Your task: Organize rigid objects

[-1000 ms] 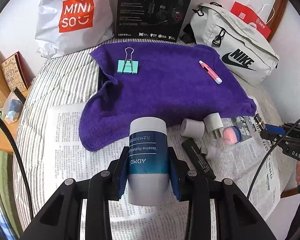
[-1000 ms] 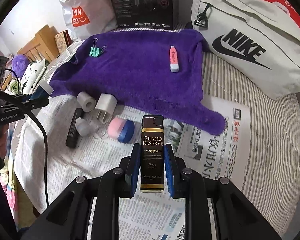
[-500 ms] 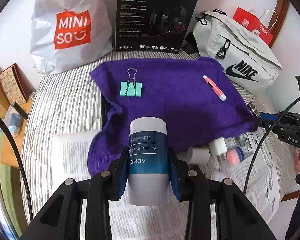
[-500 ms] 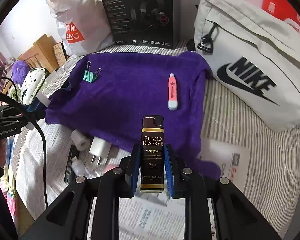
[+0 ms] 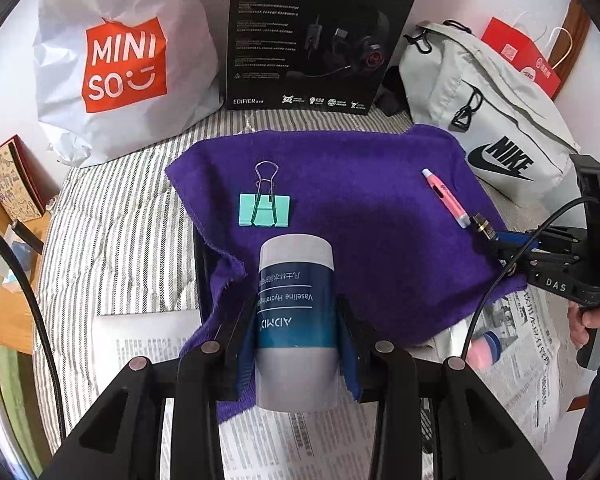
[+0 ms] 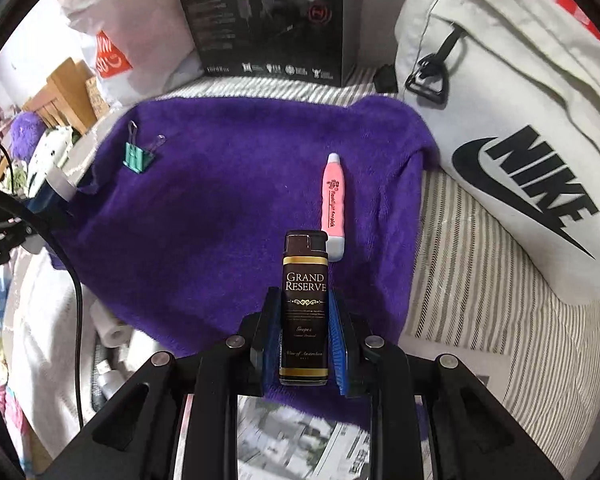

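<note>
My left gripper (image 5: 296,344) is shut on a white and blue Vaseline tube (image 5: 296,312), held over the near edge of a purple towel (image 5: 360,200). My right gripper (image 6: 305,332) is shut on a dark Grand Reserve lighter (image 6: 305,300) above the same towel (image 6: 220,208). On the towel lie a teal binder clip (image 5: 265,210) (image 6: 138,156) and a pink pen-shaped stick (image 5: 446,198) (image 6: 334,204). The lighter's top sits just beside the stick's white end. In the left wrist view the right gripper (image 5: 496,238) shows at the right edge, with a hand (image 5: 592,328) holding it.
Newspaper (image 5: 520,344) on a striped bedspread (image 5: 116,220) carries a pink and blue item (image 5: 486,348) and small white rolls (image 6: 112,330). At the back stand a Miniso bag (image 5: 120,64), a black headset box (image 5: 316,36) and a grey Nike bag (image 6: 520,140).
Both grippers have moved forward from over the newspaper to over the purple towel, each keeping its grip. The loose items on the newspaper have dropped toward the bottom of both views.
</note>
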`<state>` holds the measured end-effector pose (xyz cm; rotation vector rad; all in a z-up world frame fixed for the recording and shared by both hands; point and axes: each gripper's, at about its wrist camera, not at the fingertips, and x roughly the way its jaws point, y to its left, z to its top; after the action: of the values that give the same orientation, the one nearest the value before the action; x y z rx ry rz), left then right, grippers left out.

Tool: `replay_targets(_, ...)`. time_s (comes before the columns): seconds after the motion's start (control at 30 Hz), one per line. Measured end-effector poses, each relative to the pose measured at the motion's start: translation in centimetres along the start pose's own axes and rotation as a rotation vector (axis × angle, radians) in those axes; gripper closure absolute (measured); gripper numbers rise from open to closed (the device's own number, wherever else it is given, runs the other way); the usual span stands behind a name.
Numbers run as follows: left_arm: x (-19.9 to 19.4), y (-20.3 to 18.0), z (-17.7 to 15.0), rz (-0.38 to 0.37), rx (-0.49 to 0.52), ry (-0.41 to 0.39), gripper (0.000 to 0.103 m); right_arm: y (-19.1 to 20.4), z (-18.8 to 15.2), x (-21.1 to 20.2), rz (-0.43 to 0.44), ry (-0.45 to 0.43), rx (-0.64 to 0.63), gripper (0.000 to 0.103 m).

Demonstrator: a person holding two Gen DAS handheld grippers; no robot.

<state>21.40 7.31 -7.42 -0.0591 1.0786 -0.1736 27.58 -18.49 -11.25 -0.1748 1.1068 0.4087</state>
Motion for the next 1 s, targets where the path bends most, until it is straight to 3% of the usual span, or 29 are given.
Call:
replay_targets(0.23,2.1,0.4,0.7,-0.007,-0.015,0.029,0.069,0.8,0.0,2.3,-0.018,0.05,-0.046,0.08)
replay_targets(0.7,5.9,0.5,2.0,0.016,-0.03,0.069,0.069,1.0,-0.5,2.2,-0.015,0.013,-0.05,0.079)
replay_targets(1.0,7.0,0.1,2.5,0.073,0.012,0.072,0.069,0.9,-0.8,1.9,-0.01,0.002,-0.051,0.074)
